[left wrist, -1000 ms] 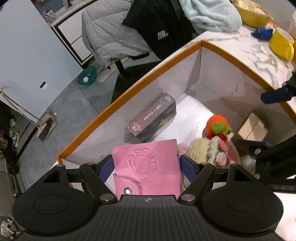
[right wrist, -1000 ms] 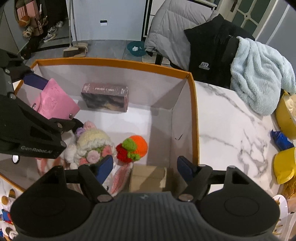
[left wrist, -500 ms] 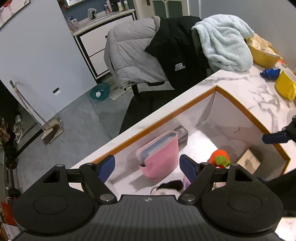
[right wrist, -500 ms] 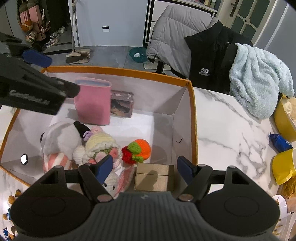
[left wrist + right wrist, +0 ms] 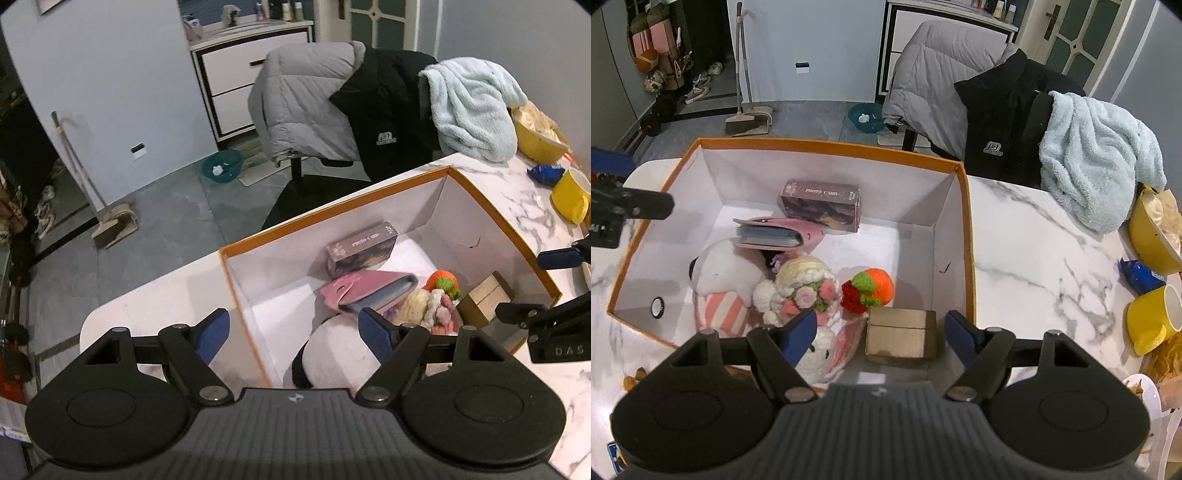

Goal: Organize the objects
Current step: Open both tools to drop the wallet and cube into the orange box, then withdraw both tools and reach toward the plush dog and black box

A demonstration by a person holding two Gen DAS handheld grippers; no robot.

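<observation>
An orange-rimmed white box sits on the marble table. Inside it a pink card holder lies flat on a white plush toy, in front of a dark photo card box. A crocheted flower bundle, an orange knitted fruit and a small tan box also lie inside. My left gripper hangs open and empty above the box's near left corner. My right gripper stands open above the tan box, touching nothing.
Yellow mugs and a bowl and a blue wrapper stand on the table to the right. A chair with grey and black jackets and a light blue towel is behind the table. A broom leans beyond.
The left gripper let go of the pink card holder, which stood upright in the box and then fell flat onto the plush. The left gripper drew back and up; the right rose slightly.
</observation>
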